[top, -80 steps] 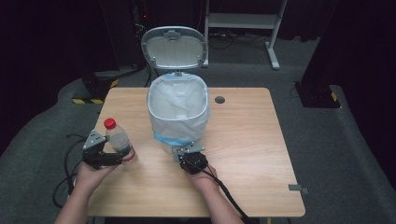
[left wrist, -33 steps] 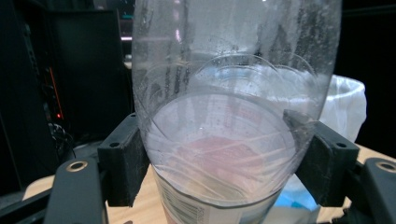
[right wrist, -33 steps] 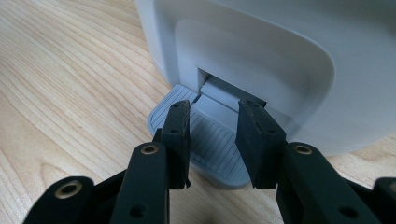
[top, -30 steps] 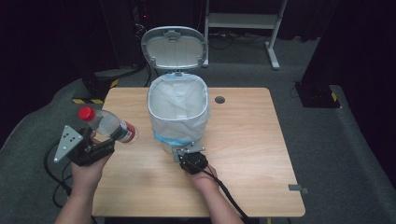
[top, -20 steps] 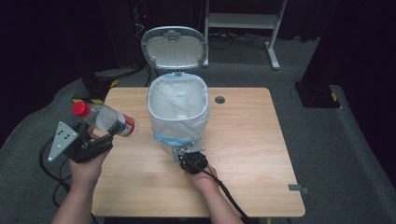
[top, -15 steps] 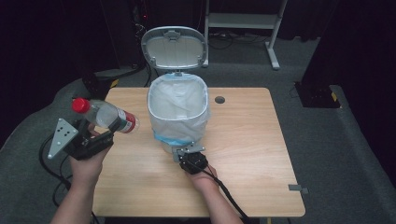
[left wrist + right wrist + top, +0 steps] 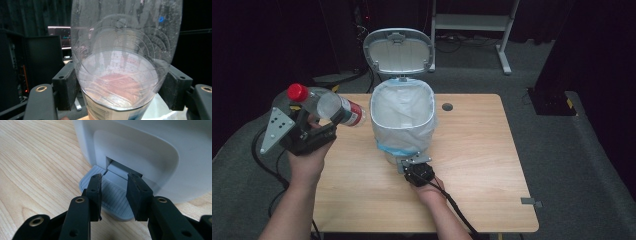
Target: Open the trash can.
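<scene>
Left gripper [image 7: 319,121] clamps a clear bottle [image 7: 328,104] — red cap tilted away from the lined bin [image 7: 403,120]. Right gripper [image 7: 113,195], jaws slightly parted, presses the bin's pedal [image 7: 112,195] on the wooden table [image 7: 482,155] — dark room around.

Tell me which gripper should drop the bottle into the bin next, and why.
Left. The left gripper already clamps the bottle, tilted, beside the open lined bin. The right gripper rests on the bin's pedal, probably holding the lid up, so it should stay there.
</scene>
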Tool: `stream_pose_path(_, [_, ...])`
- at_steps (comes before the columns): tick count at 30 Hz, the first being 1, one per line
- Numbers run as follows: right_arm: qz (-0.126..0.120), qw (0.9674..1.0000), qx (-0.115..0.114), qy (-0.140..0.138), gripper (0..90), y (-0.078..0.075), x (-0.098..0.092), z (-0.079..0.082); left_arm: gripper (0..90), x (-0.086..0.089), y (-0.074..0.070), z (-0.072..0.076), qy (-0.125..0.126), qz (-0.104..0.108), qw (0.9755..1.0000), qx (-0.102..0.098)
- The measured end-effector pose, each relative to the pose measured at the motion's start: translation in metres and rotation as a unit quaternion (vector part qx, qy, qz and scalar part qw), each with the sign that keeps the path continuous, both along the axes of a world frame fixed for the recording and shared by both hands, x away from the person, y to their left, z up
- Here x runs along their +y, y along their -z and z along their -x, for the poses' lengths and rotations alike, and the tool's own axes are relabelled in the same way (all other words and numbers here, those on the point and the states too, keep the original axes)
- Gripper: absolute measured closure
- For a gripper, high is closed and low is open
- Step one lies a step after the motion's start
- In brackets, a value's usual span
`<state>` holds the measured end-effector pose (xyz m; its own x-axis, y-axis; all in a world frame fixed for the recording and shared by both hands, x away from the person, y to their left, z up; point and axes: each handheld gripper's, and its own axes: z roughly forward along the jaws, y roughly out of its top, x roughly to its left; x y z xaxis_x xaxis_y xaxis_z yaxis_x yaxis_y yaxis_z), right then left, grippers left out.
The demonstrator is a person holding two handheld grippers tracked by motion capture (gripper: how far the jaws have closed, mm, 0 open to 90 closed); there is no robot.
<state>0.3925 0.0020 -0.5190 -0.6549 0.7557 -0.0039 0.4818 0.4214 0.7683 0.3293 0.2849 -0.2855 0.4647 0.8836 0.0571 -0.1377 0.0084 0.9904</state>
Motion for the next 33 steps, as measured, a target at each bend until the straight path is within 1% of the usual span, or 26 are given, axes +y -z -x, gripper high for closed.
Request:
stream_pose_path(1, [0.000, 1.0000, 0.000, 0.000, 64.9, 0.000, 0.000, 0.000, 27.1, -0.006, -0.005, -0.003, 0.005, -0.003, 1.0000, -0.004])
stream_pose_path(2, [0.000, 1.0000, 0.000, 0.000, 64.9, 0.000, 0.000, 0.000, 27.1, -0.006, -0.005, -0.003, 0.005, -0.003, 1.0000, -0.004])
stream_pose_path(3, [0.001, 1.0000, -0.003, -0.002, 64.9, 0.000, 0.000, 0.000, 27.1, -0.010, -0.007, -0.004, 0.007, -0.004, 1.0000, -0.005])
stream_pose_path(4, [0.000, 1.0000, 0.000, 0.000, 64.9, 0.000, 0.000, 0.000, 27.1, -0.012, -0.009, -0.006, 0.008, -0.005, 0.9999, -0.006])
stream_pose_path(5, [-0.002, 1.0000, 0.001, 0.001, 64.9, 0.000, 0.000, 0.000, 27.1, -0.019, -0.012, -0.010, 0.015, 0.000, 0.9999, -0.006])
stream_pose_path(6, [-0.002, 1.0000, 0.001, 0.001, 64.9, 0.000, 0.000, 0.000, 27.1, -0.019, -0.012, -0.010, 0.015, 0.000, 0.9999, -0.006])
stream_pose_path(7, [-0.002, 1.0000, 0.000, 0.001, 64.9, 0.000, 0.000, 0.000, 27.1, -0.025, -0.016, -0.014, 0.028, 0.003, 0.9996, -0.005])
stream_pose_path(8, [-0.002, 1.0000, 0.000, 0.001, 64.9, 0.000, 0.000, 0.000, 27.1, -0.025, -0.016, -0.014, 0.028, 0.003, 0.9996, -0.005])
stream_pose_path(10, [-0.002, 1.0000, 0.000, 0.001, 64.9, 0.000, 0.000, 0.000, 27.1, -0.033, -0.018, -0.019, 0.040, 0.006, 0.9992, -0.006])
stream_pose_path(14, [-0.002, 1.0000, 0.001, 0.001, 64.9, 0.000, 0.000, 0.000, 27.1, -0.044, -0.020, -0.028, 0.053, 0.009, 0.9986, -0.005])
stream_pose_path(15, [-0.001, 1.0000, -0.001, 0.000, 64.9, 0.000, 0.000, 0.000, 27.1, -0.048, -0.020, -0.034, 0.054, 0.014, 0.9985, 0.002])
stream_pose_path(16, [-0.001, 1.0000, -0.001, 0.000, 64.9, 0.000, 0.000, 0.000, 27.1, -0.048, -0.020, -0.034, 0.054, 0.014, 0.9985, 0.002])
stream_pose_path(17, [-0.001, 1.0000, 0.000, 0.001, 64.9, 0.000, 0.000, 0.001, 27.1, -0.052, -0.020, -0.039, 0.053, 0.015, 0.9985, 0.008])
stream_pose_path(18, [-0.001, 1.0000, 0.000, 0.001, 64.9, 0.000, 0.000, 0.001, 27.1, -0.052, -0.020, -0.039, 0.053, 0.015, 0.9985, 0.008])
stream_pose_path(19, [-0.002, 1.0000, 0.002, 0.002, 64.9, 0.000, 0.000, 0.001, 27.1, -0.056, -0.020, -0.042, 0.052, 0.012, 0.9985, 0.010])
stream_pose_path(21, [0.001, 1.0000, -0.004, 0.000, 64.9, 0.000, 0.000, 0.000, 27.0, -0.063, -0.021, -0.047, 0.051, 0.005, 0.9986, 0.010])
stream_pose_path(24, [0.000, 1.0000, -0.003, 0.000, 64.9, 0.000, 0.000, 0.000, 27.0, -0.068, -0.021, -0.051, 0.054, 0.000, 0.9985, 0.014])
stream_pose_path(25, [0.001, 1.0000, -0.004, 0.000, 64.9, 0.000, 0.000, 0.000, 26.9, -0.072, -0.021, -0.054, 0.055, 0.003, 0.9984, 0.016])
stream_pose_path(26, [0.001, 1.0000, -0.004, 0.000, 64.9, 0.000, 0.000, 0.000, 26.9, -0.072, -0.021, -0.054, 0.055, 0.003, 0.9984, 0.016])
stream_pose_path(27, [0.001, 1.0000, -0.005, -0.001, 64.9, 0.000, 0.000, 0.000, 26.9, -0.078, -0.021, -0.059, 0.055, -0.002, 0.9983, 0.019])
stream_pose_path(28, [0.001, 1.0000, -0.005, -0.001, 64.9, 0.000, 0.000, 0.000, 26.8, -0.078, -0.021, -0.059, 0.055, -0.002, 0.9983, 0.019])
stream_pose_path(29, [0.000, 1.0000, -0.003, 0.000, 64.9, 0.000, 0.000, 0.000, 26.8, -0.082, -0.021, -0.062, 0.056, -0.007, 0.9982, 0.021])
stream_pose_path(30, [0.000, 1.0000, -0.003, -0.001, 64.9, 0.000, 0.000, 0.000, 26.8, -0.084, -0.021, -0.064, 0.057, -0.007, 0.9981, 0.022])
stream_pose_path(31, [-0.001, 1.0000, -0.002, 0.000, 64.9, 0.000, 0.000, 0.000, 26.8, -0.088, -0.020, -0.069, 0.058, -0.010, 0.9978, 0.030])
stream_pose_path(32, [-0.001, 1.0000, -0.002, 0.000, 64.9, 0.000, 0.000, 0.000, 26.8, -0.088, -0.020, -0.069, 0.058, -0.010, 0.9978, 0.030])
stream_pose_path(33, [-0.003, 1.0000, 0.000, 0.001, 64.8, 0.000, 0.000, 0.000, 26.8, -0.092, -0.019, -0.074, 0.056, -0.015, 0.9976, 0.037])
